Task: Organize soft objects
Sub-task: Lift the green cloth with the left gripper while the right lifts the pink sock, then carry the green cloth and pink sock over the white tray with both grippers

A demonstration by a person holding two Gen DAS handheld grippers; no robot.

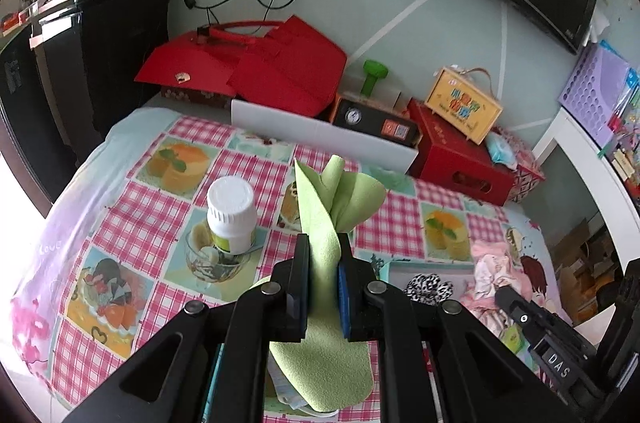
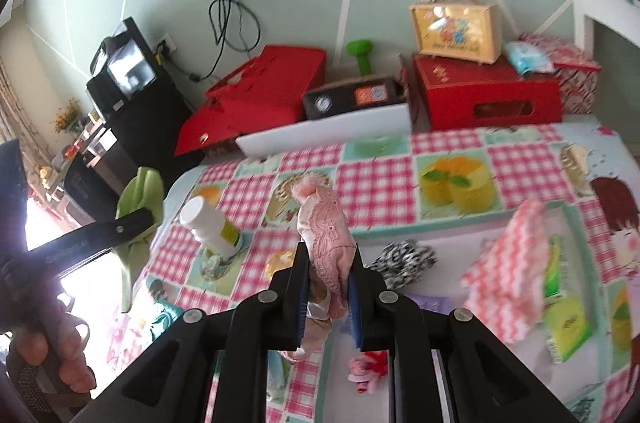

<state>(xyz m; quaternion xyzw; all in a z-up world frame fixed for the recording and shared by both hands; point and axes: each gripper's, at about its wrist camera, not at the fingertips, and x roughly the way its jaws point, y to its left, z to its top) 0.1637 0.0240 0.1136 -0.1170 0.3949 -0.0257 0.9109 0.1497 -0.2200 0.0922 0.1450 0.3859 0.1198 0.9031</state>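
Note:
My left gripper [image 1: 324, 251] is shut on a light green cloth [image 1: 328, 199] that sticks up past the fingertips and hangs down below them, lifted off the table. In the right wrist view the same green cloth [image 2: 140, 195] dangles at the left in the left gripper [image 2: 136, 219], with a hand [image 2: 52, 355] on its handle. My right gripper [image 2: 328, 255] is shut on a pink lacy soft item [image 2: 326, 223], also held above the table. A black-and-white scrunchie [image 2: 404, 257] and a pink-white zigzag cloth [image 2: 512, 263] lie in a shallow tray [image 2: 460, 239].
A white-capped bottle [image 1: 232, 215] stands on the checked tablecloth [image 1: 136, 223]. A white bin [image 1: 320, 135], red boxes [image 1: 460, 159] and a yellow case [image 1: 464, 103] line the back wall. Green packets [image 2: 568, 327] and a small red-pink item [image 2: 368, 367] lie near the tray.

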